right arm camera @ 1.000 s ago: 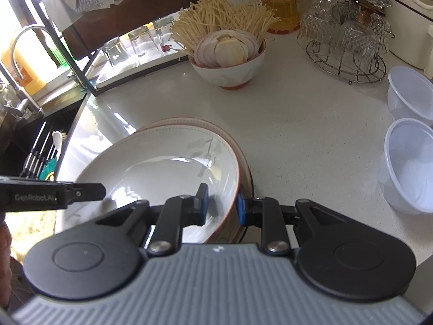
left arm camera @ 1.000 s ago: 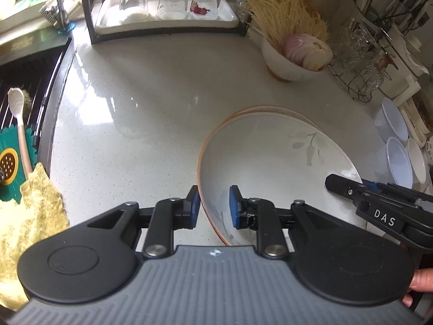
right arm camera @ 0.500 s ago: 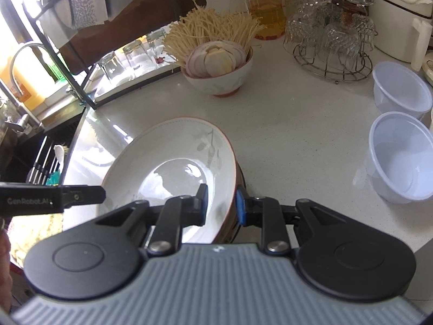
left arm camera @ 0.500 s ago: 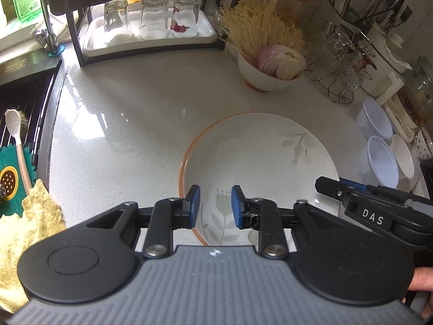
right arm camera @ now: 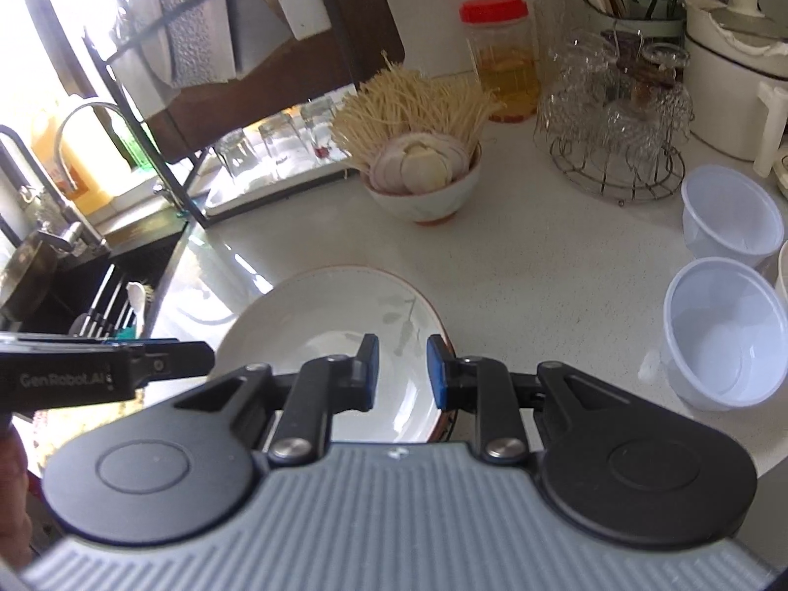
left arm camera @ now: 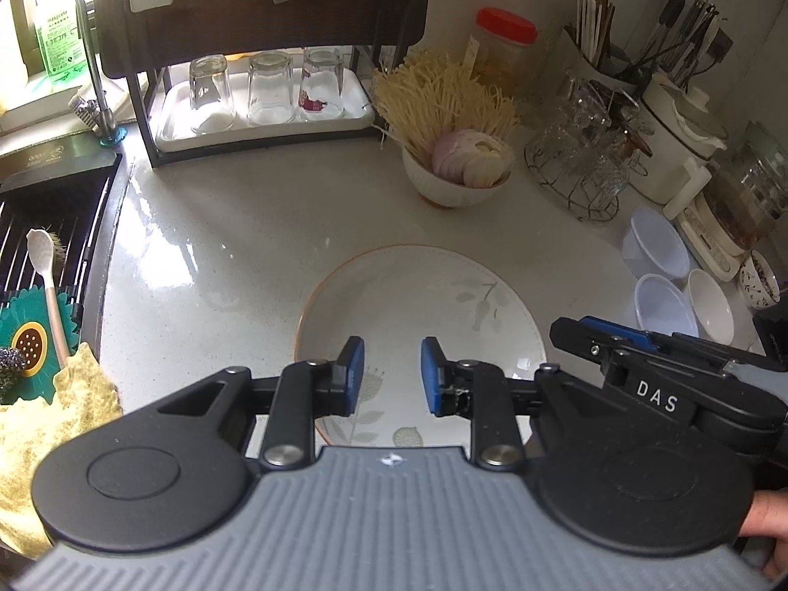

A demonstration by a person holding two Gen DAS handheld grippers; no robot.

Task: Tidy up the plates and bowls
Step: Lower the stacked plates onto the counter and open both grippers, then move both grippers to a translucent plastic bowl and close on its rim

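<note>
Two claws poised over one plate on the bench.

The plate [left arm camera: 418,325], white with an orange rim and leaf print, lies flat on the bench [left arm camera: 236,226], in front of the bowl of noodles and sliced onion [left arm camera: 455,172]. The left claw [left arm camera: 387,375] hangs above the plate's near edge with its jaws set narrowly apart and nothing between the pads; the right claw [right arm camera: 403,372] hangs above the plate's right rim in the same narrow, empty state. Neither claw touches the plate. Judged step: the plate is set down and released, and the next item must be selected. Candidates are the two clear plastic bowls [right arm camera: 724,330] and a white bowl [left arm camera: 709,305], right of the plate. The next move calls for wider jaws, then a pinch on one bowl's rim.
</note>
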